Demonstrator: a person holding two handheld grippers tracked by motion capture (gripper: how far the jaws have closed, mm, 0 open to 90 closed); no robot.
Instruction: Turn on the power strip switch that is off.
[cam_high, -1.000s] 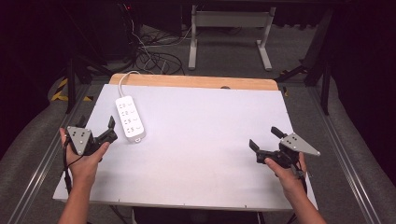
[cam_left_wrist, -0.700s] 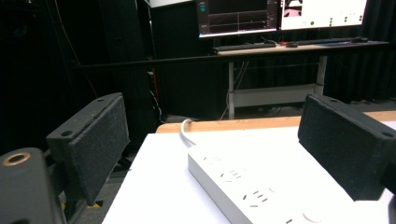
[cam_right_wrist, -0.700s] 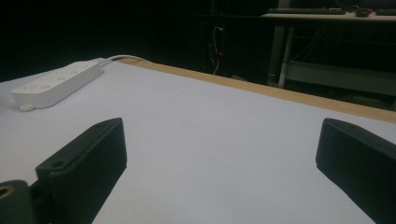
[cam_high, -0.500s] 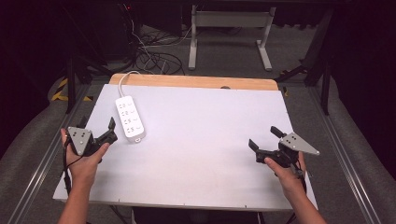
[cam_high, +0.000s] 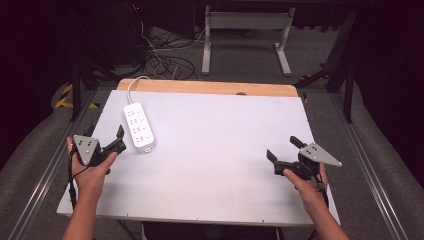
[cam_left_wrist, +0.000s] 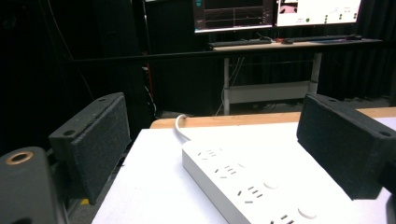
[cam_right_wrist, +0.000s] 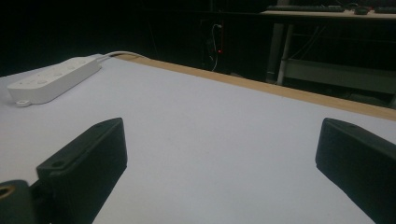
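Observation:
A white power strip (cam_high: 139, 127) lies on the white table (cam_high: 215, 165) at the far left, and its cord runs off the back edge. My left gripper (cam_high: 106, 135) hovers just in front of the strip's near end, open and holding nothing. In the left gripper view the power strip (cam_left_wrist: 243, 184) lies between and just beyond the spread jaws of the left gripper (cam_left_wrist: 219, 144). My right gripper (cam_high: 283, 149) is open and empty over the table's right front. From the right gripper (cam_right_wrist: 222, 163), the power strip (cam_right_wrist: 56, 78) shows far off at the left.
A wooden strip (cam_high: 210, 87) borders the table's far edge. Behind it the floor holds tangled cables (cam_high: 160, 60) and a desk frame (cam_high: 245, 30). Monitors (cam_left_wrist: 275, 11) glow on a desk beyond the table. Metal rails run along both sides.

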